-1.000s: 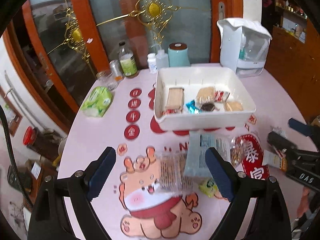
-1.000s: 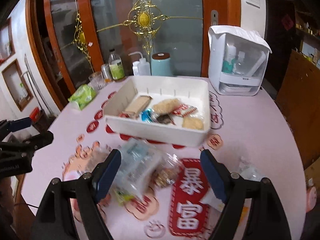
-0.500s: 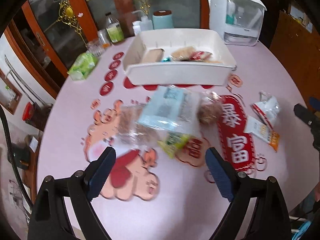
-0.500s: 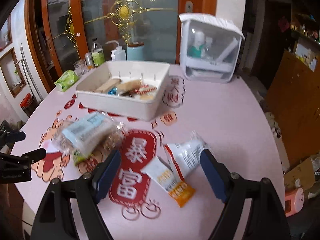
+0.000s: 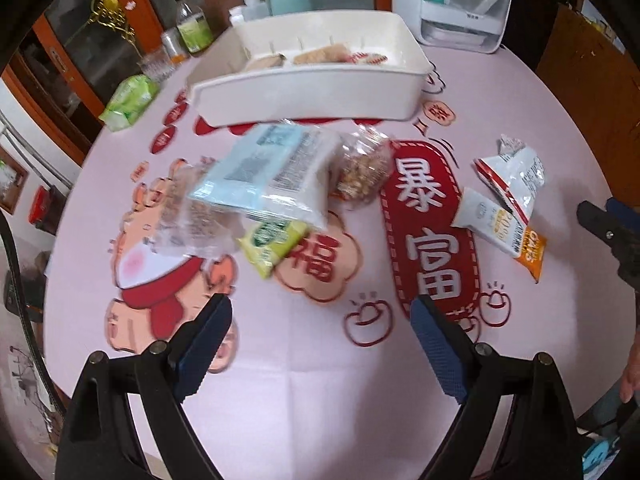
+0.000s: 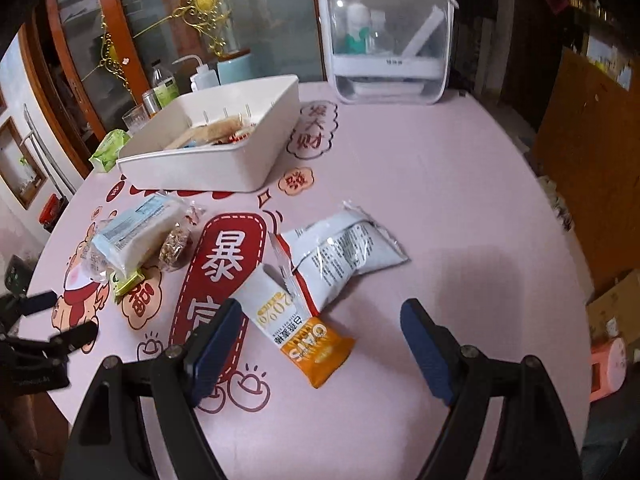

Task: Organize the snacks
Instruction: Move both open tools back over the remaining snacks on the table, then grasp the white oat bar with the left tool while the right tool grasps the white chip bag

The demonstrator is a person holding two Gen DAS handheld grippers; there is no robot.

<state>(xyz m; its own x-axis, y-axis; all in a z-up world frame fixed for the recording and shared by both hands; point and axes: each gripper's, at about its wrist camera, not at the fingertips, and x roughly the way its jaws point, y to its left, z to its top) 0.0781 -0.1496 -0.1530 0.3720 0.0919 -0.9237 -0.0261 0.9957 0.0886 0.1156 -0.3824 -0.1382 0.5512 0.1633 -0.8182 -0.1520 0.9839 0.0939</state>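
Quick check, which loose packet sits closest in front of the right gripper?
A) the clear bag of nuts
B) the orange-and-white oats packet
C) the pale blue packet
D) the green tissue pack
B: the oats packet lies just ahead of the open right gripper, between its fingers' line.

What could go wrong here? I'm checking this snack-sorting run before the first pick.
1. The oats packet lies partly under the white pouch, so closing the open right hand-held gripper on it may drag both.
2. The blue-white pack sits on a clear bag and a green packet; lifting it with the left hand-held gripper may scatter them.
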